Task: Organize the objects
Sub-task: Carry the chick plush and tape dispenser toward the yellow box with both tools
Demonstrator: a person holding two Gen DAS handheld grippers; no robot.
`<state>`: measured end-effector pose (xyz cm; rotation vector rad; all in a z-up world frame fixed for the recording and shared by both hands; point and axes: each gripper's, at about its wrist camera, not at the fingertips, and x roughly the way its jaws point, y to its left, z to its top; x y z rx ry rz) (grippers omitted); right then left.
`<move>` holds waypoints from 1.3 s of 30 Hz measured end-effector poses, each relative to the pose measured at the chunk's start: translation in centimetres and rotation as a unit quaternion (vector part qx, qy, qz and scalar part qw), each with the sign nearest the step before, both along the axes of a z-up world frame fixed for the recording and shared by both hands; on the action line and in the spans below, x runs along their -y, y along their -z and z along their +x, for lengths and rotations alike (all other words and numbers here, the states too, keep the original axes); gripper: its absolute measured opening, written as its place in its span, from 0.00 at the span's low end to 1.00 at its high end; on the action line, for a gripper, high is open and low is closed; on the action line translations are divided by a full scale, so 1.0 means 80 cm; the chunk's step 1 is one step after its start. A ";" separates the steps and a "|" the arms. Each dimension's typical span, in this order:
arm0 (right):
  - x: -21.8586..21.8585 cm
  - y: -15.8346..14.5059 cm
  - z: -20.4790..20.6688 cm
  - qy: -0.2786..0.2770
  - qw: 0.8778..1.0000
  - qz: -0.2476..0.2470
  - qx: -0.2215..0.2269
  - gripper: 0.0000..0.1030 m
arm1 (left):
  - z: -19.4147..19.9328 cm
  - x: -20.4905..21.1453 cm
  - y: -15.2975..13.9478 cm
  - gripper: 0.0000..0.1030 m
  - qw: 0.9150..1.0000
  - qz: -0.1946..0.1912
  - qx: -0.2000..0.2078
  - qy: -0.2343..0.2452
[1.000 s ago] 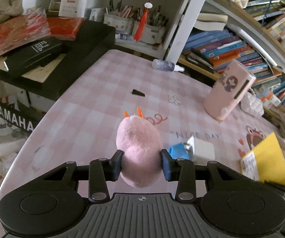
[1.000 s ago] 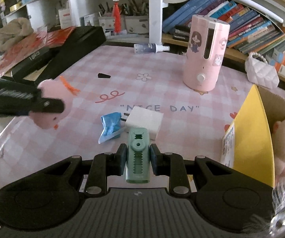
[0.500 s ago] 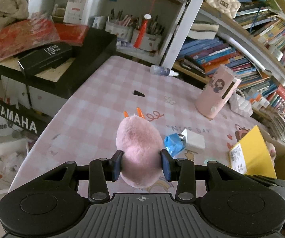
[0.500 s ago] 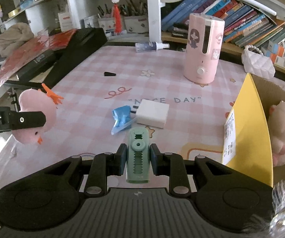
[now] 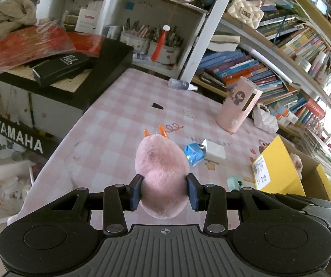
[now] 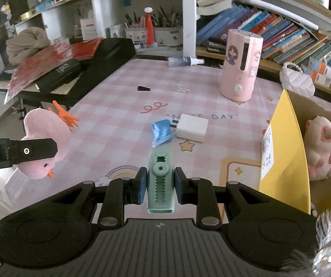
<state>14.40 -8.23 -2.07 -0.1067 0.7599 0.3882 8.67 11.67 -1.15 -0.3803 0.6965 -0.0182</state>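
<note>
My left gripper [image 5: 164,195] is shut on a pink plush chick [image 5: 162,173] with orange feet, held in the air above the near left part of the pink checked table [image 5: 110,124]. From the right wrist view the same pink plush chick [image 6: 43,143] hangs at the left, clamped by the left gripper's finger [image 6: 34,152]. My right gripper [image 6: 159,188] is shut on a mint green clip [image 6: 160,184], held over the table's near edge. An open cardboard box [image 6: 287,143] with a yellow flap stands at the right, with a white and pink plush toy [image 6: 322,147] inside.
On the table lie a white charger block [image 6: 192,128], a blue crumpled wrapper [image 6: 160,132], a small black cap [image 6: 143,88], a spray bottle [image 6: 183,61] and an upright pink device [image 6: 240,69]. A black keyboard [image 5: 57,73] piled with things flanks the left; bookshelves run behind.
Both grippers have drawn back and risen a little with their loads, so more of the table and shelves shows. The chick sits lower left in the right wrist view. Grips are unchanged.
</note>
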 end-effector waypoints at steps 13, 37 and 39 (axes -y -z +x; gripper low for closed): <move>-0.003 0.001 -0.088 0.011 1.000 0.004 0.000 0.23 | -0.084 0.002 -0.001 0.37 1.000 0.003 0.001 0.024; 0.041 0.006 -0.214 0.102 0.994 0.025 -0.005 0.23 | -0.156 0.041 -0.003 0.37 0.992 0.009 0.003 0.125; 0.050 0.006 -0.222 0.114 0.993 0.023 -0.004 0.23 | -0.156 0.049 -0.002 0.37 0.990 0.007 0.003 0.138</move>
